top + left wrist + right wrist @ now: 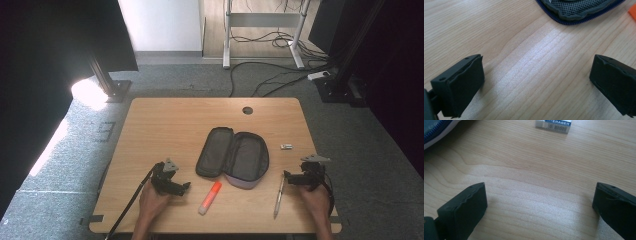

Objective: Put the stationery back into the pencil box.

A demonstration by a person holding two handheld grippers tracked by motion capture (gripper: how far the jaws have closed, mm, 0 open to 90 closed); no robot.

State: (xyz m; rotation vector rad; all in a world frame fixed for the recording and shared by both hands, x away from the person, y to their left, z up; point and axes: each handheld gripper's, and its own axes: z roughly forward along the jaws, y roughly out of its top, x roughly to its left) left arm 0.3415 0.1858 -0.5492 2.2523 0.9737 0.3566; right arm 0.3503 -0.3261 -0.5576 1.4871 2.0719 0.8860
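An open grey pencil case lies unzipped in the middle of the wooden table; its mesh-lined edge sits at the top of the left gripper view. An orange marker lies in front of the case, and its tip peeks in at the right edge. A silver pen lies right of the case, a small white eraser farther back. My left gripper rests low over bare wood at the front left, open and empty. My right gripper stands open and empty near the pen.
A round cable hole sits near the table's far edge. Beyond the table are grey carpet, a desk frame with loose cables, and dark stands at both sides. Bare wood lies between the grippers and the table's front edge.
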